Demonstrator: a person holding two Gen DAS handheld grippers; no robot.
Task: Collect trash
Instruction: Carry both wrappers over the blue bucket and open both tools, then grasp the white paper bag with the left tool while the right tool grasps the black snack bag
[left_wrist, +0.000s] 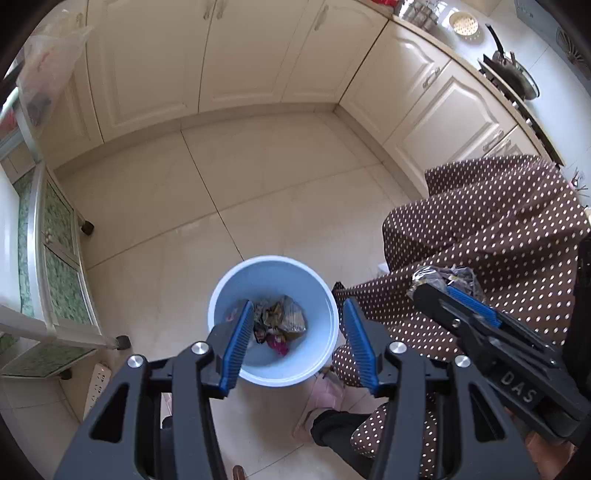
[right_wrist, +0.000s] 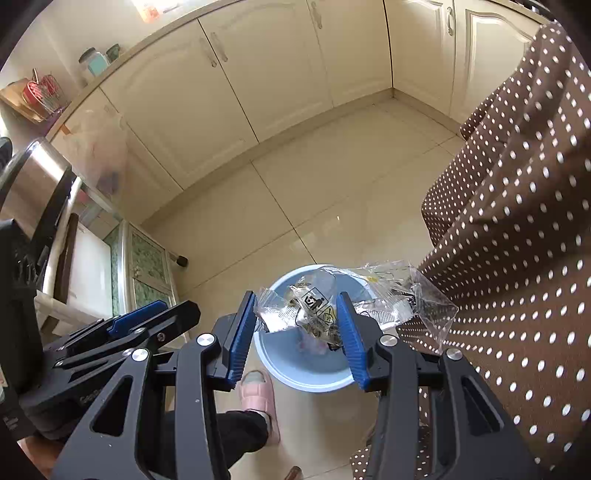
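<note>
While both grippers hang over the tiled floor (left_wrist: 258, 184), the blue bin (left_wrist: 325, 295) stands below them with its round mouth facing straight up at the cameras. The left gripper (left_wrist: 299, 314) has its blue pads (left_wrist: 238, 343) spread apart and nothing is between them; in the left wrist view the bin's opening fills the gap, and crumpled wrappers (left_wrist: 282, 321) lie on the bottom of the bin, a little toward 3 o'clock from its middle. The right gripper (right_wrist: 295, 314) pinches a clear plastic bag (right_wrist: 391, 295) between its two blue pads (right_wrist: 240, 332); the pads stand at a moderate gap with the crumpled plastic filling it. This bag has its long axis almost level across the right wrist view, from 9 o'clock to 3 o'clock: a short end comes out past the left pad, and the longer end goes out well past the right pad and reaches over a brown cloth with white dots (right_wrist: 517, 258). A printed label in black and yellow shows on the bag between the pads. The bag hangs above the bin (right_wrist: 280, 365), not inside it. In the left wrist view the right gripper (left_wrist: 439, 291) appears at 3 o'clock, with the bag (left_wrist: 443, 275) at its tip in front of the dotted cloth (left_wrist: 498, 221). A pink slipper (right_wrist: 256, 387) on a foot stands just beside the bin at 7 o'clock. Cream cabinets (left_wrist: 240, 55) run along the floor's far edge at 12 o'clock.
</note>
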